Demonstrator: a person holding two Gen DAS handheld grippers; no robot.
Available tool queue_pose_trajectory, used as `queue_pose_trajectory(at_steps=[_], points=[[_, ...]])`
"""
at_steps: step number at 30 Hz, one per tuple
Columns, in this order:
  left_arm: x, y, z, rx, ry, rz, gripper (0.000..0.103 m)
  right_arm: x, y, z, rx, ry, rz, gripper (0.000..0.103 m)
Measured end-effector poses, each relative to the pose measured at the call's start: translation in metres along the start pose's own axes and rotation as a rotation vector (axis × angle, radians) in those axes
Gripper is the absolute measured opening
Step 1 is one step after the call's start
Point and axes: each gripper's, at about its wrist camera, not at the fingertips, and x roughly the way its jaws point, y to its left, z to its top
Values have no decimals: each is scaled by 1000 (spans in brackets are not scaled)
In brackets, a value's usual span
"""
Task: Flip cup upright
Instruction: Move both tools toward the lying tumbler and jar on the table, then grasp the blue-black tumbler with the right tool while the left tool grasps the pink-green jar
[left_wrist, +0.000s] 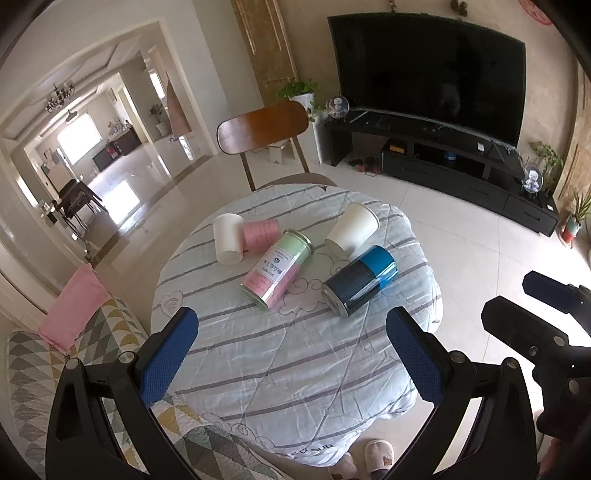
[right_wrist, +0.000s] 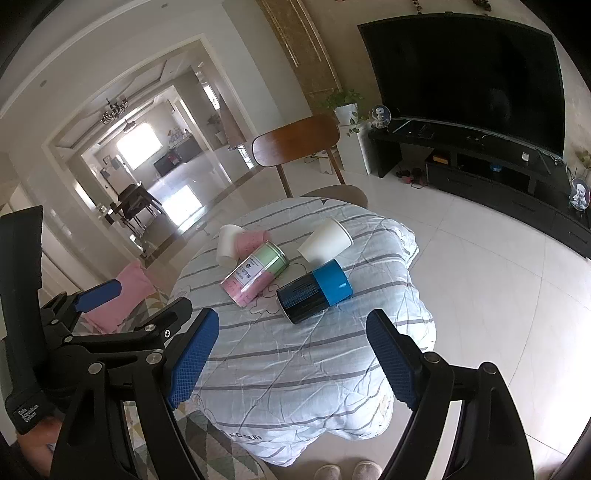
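Note:
Several containers lie on their sides on a round table under a striped cloth (left_wrist: 295, 362). A white paper cup (left_wrist: 227, 238) and a pink cup (left_wrist: 260, 234) lie at the far left, touching. A second white paper cup (left_wrist: 352, 230) lies at the far right. A green-and-pink can (left_wrist: 279, 271) and a blue-and-black can (left_wrist: 360, 280) lie in the middle. The same items show in the right wrist view: white cup (right_wrist: 325, 240), blue can (right_wrist: 314, 290), green-pink can (right_wrist: 255, 273). My left gripper (left_wrist: 291, 354) is open and empty, above the table's near side. My right gripper (right_wrist: 291, 358) is open and empty beside it.
A wooden chair (left_wrist: 264, 127) stands behind the table. A black TV (left_wrist: 428, 72) and a low cabinet (left_wrist: 461, 173) stand at the back right. A patterned sofa with a pink cushion (left_wrist: 74, 310) is at the left. Slippers (left_wrist: 378, 456) show below the table edge.

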Motion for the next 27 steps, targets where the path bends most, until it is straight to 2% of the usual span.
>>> queue_pose_trajectory(at_steps=[16,27], points=[[0,9,0,-15,-13,38,103,14,-12,6,46,-13,18,83],[26,20,7,22,20,48,103,44,-23,6,137,45,29,83]])
